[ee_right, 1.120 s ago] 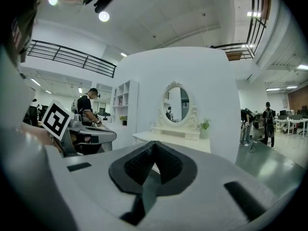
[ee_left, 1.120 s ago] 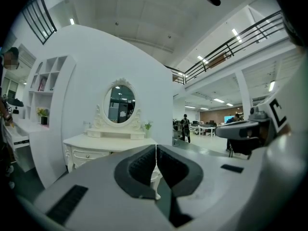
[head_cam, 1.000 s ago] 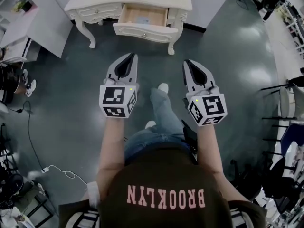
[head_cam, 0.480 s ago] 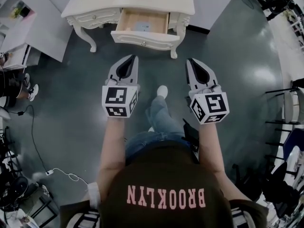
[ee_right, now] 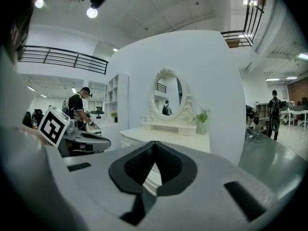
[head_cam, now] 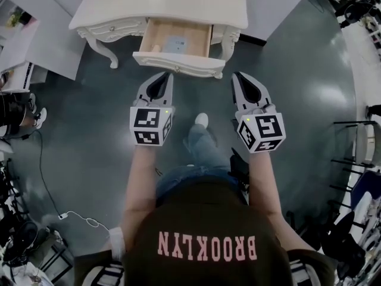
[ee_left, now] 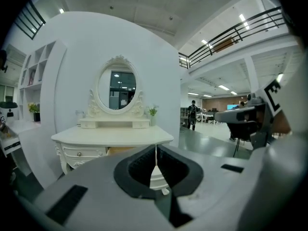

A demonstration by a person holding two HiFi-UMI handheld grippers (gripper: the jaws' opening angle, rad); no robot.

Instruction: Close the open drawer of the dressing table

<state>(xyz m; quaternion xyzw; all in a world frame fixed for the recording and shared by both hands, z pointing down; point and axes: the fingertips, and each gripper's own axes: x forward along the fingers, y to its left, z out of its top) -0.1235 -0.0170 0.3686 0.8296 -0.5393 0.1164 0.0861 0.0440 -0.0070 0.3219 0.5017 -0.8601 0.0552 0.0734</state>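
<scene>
Head view: desk (head_cam: 161, 5) sits at the top of frame. Its drawer (head_cam: 178, 63) is pulled out toward the person, with the wood bottom showing.

Left gripper (head_cam: 168, 75) hangs over the grey floor (head_cam: 89, 136). Its jaws are pressed together with nothing in them. The tips point at the left half of the drawer's front panel, close to it in this view. No contact shows.

The drawer front lies just ahead of both grippers and spans the gap between their tips.

Right gripper (head_cam: 237, 76) is level with the left one, likewise closed and empty. Its tips are near the drawer's right end and clear of it.

Left gripper view: the pads meet in a thin seam. The desk is straight ahead and well apart, with an oval mirror (ee_left: 115, 88) on top. A bit of white drawer front shows under the seam. The right gripper is at the frame's right side.

Right gripper view: the pads are together with nothing between them. The desk edge is just past the tips, the same mirror is behind it, and the left gripper is at the left side.
</scene>
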